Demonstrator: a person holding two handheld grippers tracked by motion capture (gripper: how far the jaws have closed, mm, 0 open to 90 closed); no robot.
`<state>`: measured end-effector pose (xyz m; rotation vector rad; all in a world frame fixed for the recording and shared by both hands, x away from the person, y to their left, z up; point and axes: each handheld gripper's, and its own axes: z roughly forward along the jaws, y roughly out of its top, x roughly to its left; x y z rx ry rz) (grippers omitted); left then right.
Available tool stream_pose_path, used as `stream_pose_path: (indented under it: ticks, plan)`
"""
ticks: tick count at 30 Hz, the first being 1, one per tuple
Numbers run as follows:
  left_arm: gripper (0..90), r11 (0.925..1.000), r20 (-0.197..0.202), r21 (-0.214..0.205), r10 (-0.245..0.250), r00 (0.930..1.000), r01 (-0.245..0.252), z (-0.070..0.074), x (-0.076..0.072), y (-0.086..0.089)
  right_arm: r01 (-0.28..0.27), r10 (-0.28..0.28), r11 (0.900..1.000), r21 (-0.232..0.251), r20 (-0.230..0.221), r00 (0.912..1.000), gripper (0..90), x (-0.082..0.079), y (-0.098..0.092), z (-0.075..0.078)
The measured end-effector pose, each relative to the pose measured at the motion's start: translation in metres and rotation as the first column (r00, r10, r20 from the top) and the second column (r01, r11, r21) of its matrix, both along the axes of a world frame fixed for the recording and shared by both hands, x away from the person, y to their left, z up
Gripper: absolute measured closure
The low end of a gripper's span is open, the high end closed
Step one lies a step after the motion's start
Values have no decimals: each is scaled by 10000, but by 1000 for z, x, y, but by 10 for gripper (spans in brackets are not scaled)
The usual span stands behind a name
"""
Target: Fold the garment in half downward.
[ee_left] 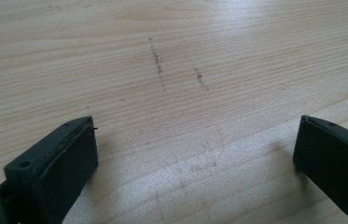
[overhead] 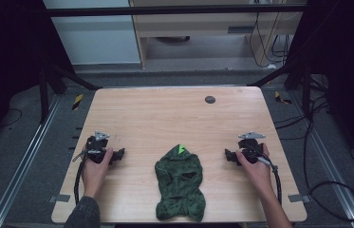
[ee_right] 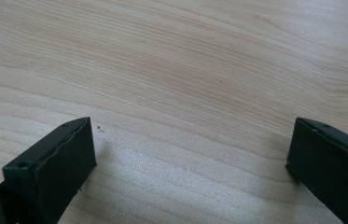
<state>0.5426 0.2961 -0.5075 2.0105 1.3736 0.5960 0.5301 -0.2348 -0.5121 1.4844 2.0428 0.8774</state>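
Both tools (overhead: 117,155) (overhead: 229,156) wide open (nothing held), w/ garment (overhead: 180,183) between.

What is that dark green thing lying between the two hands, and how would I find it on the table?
Start at the wooden table and look to its near edge, midway between the left gripper and the right gripper. There lies a crumpled dark green cloth, touched by neither. Its soft folds and a small bright green tag at its far end set it apart from the hard black grippers.
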Motion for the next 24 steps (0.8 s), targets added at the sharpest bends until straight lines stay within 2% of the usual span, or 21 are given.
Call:
stream_pose_path:
  ticks: [4, 7, 8, 9, 11, 12, 14, 16, 17, 18, 19, 20, 21, 22, 23, 24]
  plan:
    - [0, 9997, 12, -18, 251, 9997, -251, 0, -3, -2, -143, 143, 9999, -50, 7, 9999, 10, 0, 0, 0]
    - [5, 10000, -71, -23, 95, 9999, -95, 1, -5, -3, -349, 349, 9994, -26, -183, 9992, 61, -2, 2, 3]
    - [39, 9998, -215, 141, -130, 9997, 133, 5, -7, -7, -418, 417, 9991, -33, -201, 9989, 86, -2, 3, 4]
    - [61, 9998, -215, 141, -130, 9997, 133, 5, -7, -7, -418, 417, 9991, -33, -201, 9989, 86, -2, 3, 4]
    - [54, 9987, -159, 408, -285, 9995, 292, 10, -10, -11, -623, 622, 9981, -37, -307, 9976, 97, -5, 7, 9]
    - [63, 9979, -198, 415, -497, 9986, 505, 16, -14, -17, -820, 816, 9966, -117, -268, 9963, 135, -8, 13, 15]
    - [64, 9970, -225, 382, -663, 9975, 671, 20, -16, -23, -924, 920, 9956, -150, -255, 9954, 148, -10, 15, 17]
    - [69, 9934, -183, 546, -999, 9948, 1008, 26, -20, -36, -1470, 1469, 9891, 7, -319, 9886, 210, -15, 28, 25]
    - [72, 9934, -183, 546, -999, 9948, 1008, 26, -20, -36, -1470, 1469, 9891, 7, -319, 9886, 210, -15, 28, 25]
    - [72, 9909, -189, 577, -1205, 9925, 1214, 29, -21, -44, -1624, 1624, 9867, 28, -333, 9862, 229, -16, 31, 27]
    - [75, 9887, -152, 613, -1362, 9906, 1369, 32, -23, -50, -2006, 2006, 9797, 48, -278, 9793, 284, -20, 42, 31]
    - [75, 9871, -143, 649, -1458, 9892, 1465, 34, -24, -54, -2006, 2006, 9797, 48, -278, 9793, 284, -20, 42, 31]
    - [77, 9838, -114, 697, -1646, 9863, 1650, 36, -25, -62, -2109, 2110, 9775, 60, -248, 9772, 303, -21, 45, 33]
    - [91, 9814, -110, 727, -1773, 9841, 1776, 37, -26, -66, -2397, 2400, 9707, 172, -193, 9706, 356, -24, 53, 37]
    - [91, 9776, -119, 708, -1981, 9801, 1984, 39, -28, -72, -2397, 2400, 9707, 172, -193, 9706, 356, -24, 53, 37]
    - [109, 9723, -167, 621, -2249, 9742, 2255, 40, -30, -79, -2759, 2762, 9610, 181, -137, 9610, 404, -26, 61, 39]
